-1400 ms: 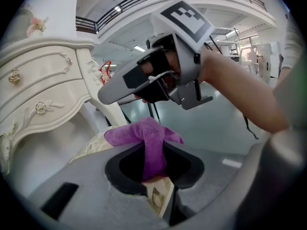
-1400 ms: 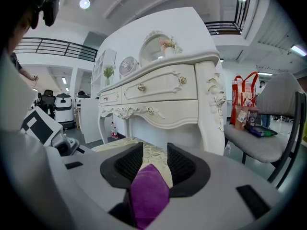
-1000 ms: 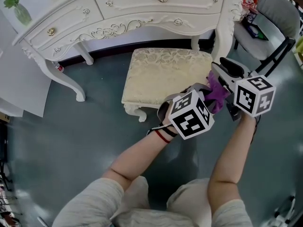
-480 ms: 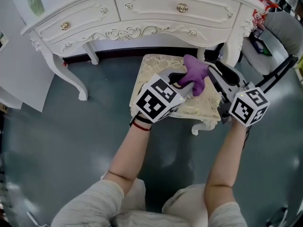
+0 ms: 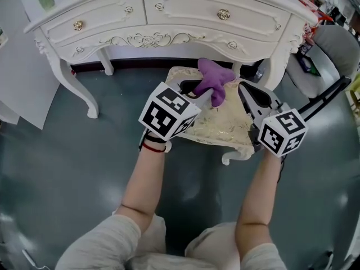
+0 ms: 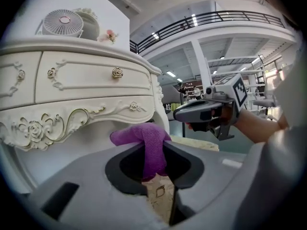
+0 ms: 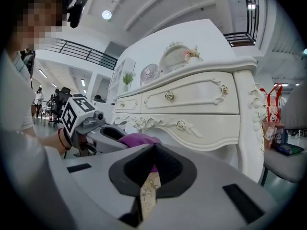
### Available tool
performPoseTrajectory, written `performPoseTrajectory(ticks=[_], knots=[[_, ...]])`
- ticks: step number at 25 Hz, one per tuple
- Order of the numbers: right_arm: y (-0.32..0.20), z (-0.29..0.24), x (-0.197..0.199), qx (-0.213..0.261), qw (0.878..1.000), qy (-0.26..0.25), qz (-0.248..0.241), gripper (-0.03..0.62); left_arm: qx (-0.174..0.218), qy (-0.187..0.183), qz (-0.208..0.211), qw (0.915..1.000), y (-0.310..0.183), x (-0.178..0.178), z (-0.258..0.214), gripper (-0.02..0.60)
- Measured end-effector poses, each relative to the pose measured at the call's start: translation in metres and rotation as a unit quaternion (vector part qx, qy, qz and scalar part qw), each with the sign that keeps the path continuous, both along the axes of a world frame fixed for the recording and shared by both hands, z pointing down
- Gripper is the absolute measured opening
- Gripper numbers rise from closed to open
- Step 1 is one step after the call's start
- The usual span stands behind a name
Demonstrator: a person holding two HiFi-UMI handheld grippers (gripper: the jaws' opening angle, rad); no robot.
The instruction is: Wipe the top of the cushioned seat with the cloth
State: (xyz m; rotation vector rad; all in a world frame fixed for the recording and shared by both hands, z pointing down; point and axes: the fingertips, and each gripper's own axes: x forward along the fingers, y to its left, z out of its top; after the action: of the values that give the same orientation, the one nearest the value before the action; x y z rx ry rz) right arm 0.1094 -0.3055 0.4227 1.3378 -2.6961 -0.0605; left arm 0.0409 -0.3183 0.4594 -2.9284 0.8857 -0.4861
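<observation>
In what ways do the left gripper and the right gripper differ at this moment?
The left gripper is shut on the purple cloth; the right gripper has just closed its jaws, with nothing between them. In the head view, the left gripper reaches over the cushioned seat, while the right gripper is at the seat's right edge. Both point toward the white dresser.

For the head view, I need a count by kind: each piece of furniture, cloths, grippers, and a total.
purple cloth: 1
cushioned seat: 1
white dressing table: 1
grey chair: 1
grippers: 2, left gripper claw shut on the cloth, right gripper claw just closed, empty
Total: 6
</observation>
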Motion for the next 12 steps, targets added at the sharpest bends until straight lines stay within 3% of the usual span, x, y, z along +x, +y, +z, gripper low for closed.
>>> performPoseTrajectory(ticks=[12], knots=[[0.0008,0.0023,-0.0006,0.004,1.000,0.026,0.001,0.008,0.000,0.010,-0.009,0.9999,-0.0087,-0.0054,0.0004,0.081]])
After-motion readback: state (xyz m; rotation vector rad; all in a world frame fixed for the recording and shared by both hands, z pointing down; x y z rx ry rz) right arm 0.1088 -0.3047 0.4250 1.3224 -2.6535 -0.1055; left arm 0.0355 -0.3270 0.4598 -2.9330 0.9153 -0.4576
